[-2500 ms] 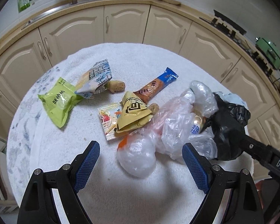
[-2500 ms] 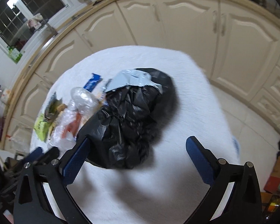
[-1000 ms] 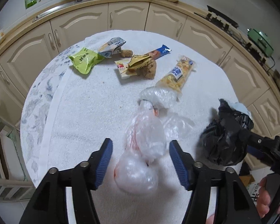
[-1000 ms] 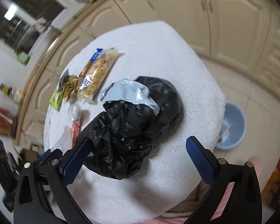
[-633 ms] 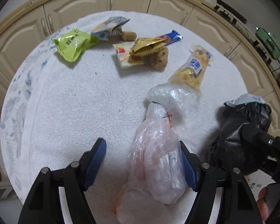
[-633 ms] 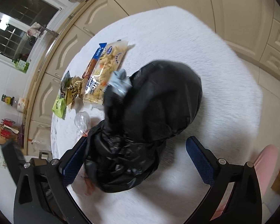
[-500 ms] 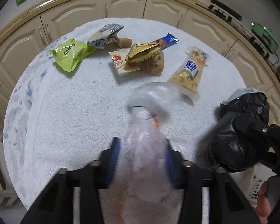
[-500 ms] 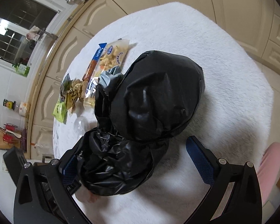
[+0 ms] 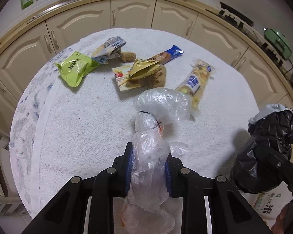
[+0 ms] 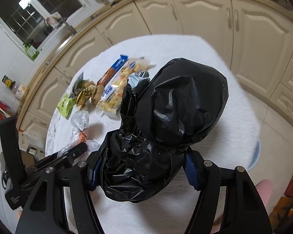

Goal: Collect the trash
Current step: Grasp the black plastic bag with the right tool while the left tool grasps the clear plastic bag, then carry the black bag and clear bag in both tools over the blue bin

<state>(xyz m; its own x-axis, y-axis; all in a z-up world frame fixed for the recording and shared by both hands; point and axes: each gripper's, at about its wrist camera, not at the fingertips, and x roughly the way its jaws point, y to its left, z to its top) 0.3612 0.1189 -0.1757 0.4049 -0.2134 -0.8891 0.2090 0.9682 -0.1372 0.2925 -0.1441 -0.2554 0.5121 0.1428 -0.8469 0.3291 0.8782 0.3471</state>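
Closing on the clear plastic bag point(image 9: 149, 161), the left gripper point(image 9: 147, 170) pinches its knotted, crumpled bulk at table centre. Right gripper point(image 10: 142, 170), jaws narrowing, squeezes the black trash bag point(image 10: 173, 120); contents hidden. Snack wrappers point(image 9: 76, 68) lie at twelve o'clock on the white towel point(image 9: 84, 128).

Little print can be read here: large Chinese characters stand on a white package point(image 9: 267, 207) at the lower right of the left wrist view (only partly in frame), while lettering on the green snack bag point(image 9: 75, 69) and other wrappers stays too small to decipher.
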